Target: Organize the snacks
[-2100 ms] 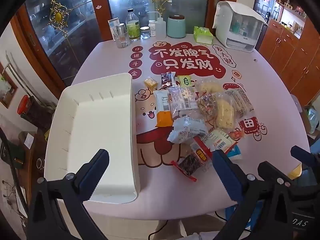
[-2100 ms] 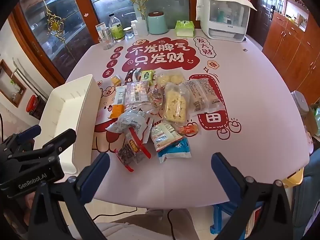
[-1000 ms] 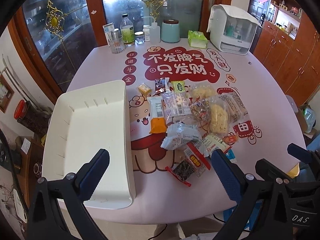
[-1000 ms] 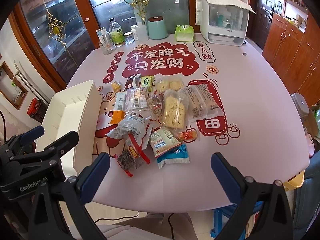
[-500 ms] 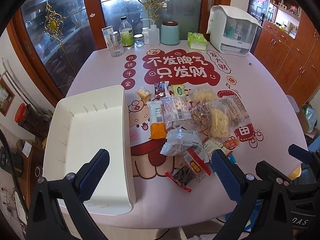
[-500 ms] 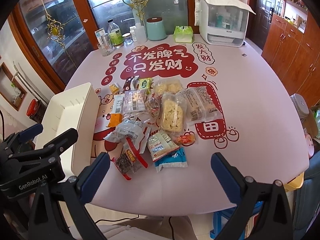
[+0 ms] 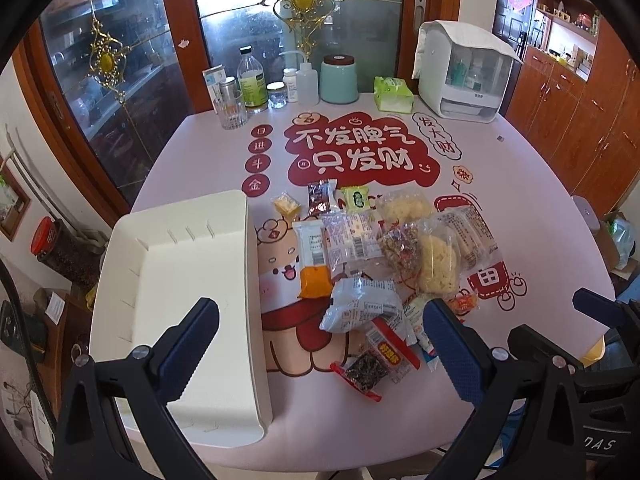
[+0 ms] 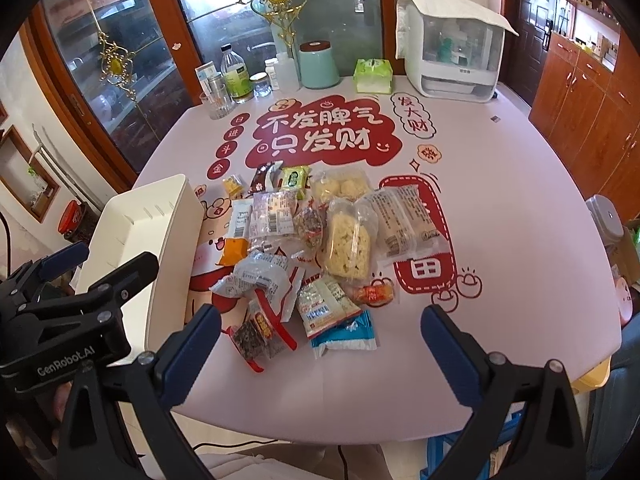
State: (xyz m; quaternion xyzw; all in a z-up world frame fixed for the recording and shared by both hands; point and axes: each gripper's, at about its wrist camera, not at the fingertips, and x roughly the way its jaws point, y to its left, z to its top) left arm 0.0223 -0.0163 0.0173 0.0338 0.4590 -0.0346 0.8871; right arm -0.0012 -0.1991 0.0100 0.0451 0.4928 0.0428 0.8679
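Observation:
A pile of several snack packets [image 7: 372,264] lies mid-table, also in the right wrist view [image 8: 312,248]. A grey-white packet [image 7: 360,308] and a dark red-edged packet [image 7: 366,372] lie nearest me. An empty white bin [image 7: 180,280] stands at the table's left edge; the right wrist view shows it too [image 8: 160,232]. My left gripper [image 7: 320,344] is open and empty, held above the near edge between bin and pile. My right gripper [image 8: 320,344] is open and empty above the near edge, in front of a blue packet [image 8: 348,334].
Bottles, jars and a glass [image 7: 232,112] stand at the far edge with a teal canister [image 7: 339,78], a green tissue pack [image 7: 393,94] and a white appliance [image 7: 464,72]. Wooden cabinets [image 7: 580,120] are on the right, glass doors [image 7: 120,80] behind.
Both grippers have drawn back and risen slightly, so the table looks a little farther. Nothing on the table has moved. Both stay open.

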